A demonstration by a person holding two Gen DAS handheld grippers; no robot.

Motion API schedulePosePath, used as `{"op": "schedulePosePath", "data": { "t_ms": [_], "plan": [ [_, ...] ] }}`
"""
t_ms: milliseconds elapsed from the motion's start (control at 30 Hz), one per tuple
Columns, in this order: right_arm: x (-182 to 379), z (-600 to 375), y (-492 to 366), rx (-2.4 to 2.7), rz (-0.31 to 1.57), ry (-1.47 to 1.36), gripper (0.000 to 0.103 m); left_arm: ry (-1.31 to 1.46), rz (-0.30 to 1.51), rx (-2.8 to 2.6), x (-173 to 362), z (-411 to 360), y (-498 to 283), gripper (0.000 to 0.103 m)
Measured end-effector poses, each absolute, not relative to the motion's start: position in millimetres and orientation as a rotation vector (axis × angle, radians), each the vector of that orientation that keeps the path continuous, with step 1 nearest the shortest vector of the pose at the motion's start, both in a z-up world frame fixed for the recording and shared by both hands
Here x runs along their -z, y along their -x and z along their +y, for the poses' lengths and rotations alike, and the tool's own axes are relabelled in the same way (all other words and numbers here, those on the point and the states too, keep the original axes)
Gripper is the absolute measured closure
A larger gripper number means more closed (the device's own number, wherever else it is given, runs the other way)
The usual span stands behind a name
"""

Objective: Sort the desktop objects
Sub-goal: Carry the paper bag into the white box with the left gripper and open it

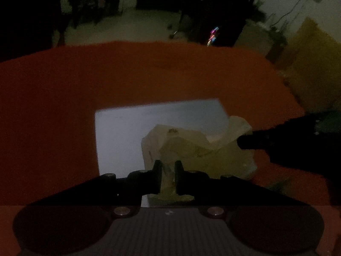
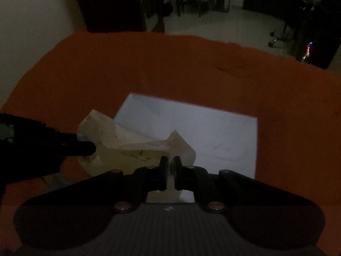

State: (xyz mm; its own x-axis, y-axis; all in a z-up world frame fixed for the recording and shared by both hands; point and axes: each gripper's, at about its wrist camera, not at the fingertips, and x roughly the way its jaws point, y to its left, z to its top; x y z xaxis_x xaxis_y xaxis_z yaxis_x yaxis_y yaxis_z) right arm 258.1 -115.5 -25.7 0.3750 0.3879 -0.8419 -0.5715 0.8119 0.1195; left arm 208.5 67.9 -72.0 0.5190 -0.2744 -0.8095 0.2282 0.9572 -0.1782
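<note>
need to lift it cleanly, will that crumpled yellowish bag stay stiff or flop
Probably floppy: the bag is creased and bunched between the left claw and right claw. Likely light, since thin pinches hold it. It may sag onto the white sheet.

v. dim, grainy, soft blur, fisheye-warped edges
</note>
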Motion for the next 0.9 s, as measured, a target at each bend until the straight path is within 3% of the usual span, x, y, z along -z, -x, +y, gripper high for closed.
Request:
{"op": "schedulePosePath", "data": {
  "t_ms": [367,900],
  "plan": [
    [-17,-171,-193,-0.660,0.990,0.185,0.097,-0.057,0.966,0.424,48,32,-133,0.093],
    [89,-175,-142,-0.666,1.236,0.279,0.097,-0.175,1.162,0.428,141,-3,-93,0.093]
  ]
}}
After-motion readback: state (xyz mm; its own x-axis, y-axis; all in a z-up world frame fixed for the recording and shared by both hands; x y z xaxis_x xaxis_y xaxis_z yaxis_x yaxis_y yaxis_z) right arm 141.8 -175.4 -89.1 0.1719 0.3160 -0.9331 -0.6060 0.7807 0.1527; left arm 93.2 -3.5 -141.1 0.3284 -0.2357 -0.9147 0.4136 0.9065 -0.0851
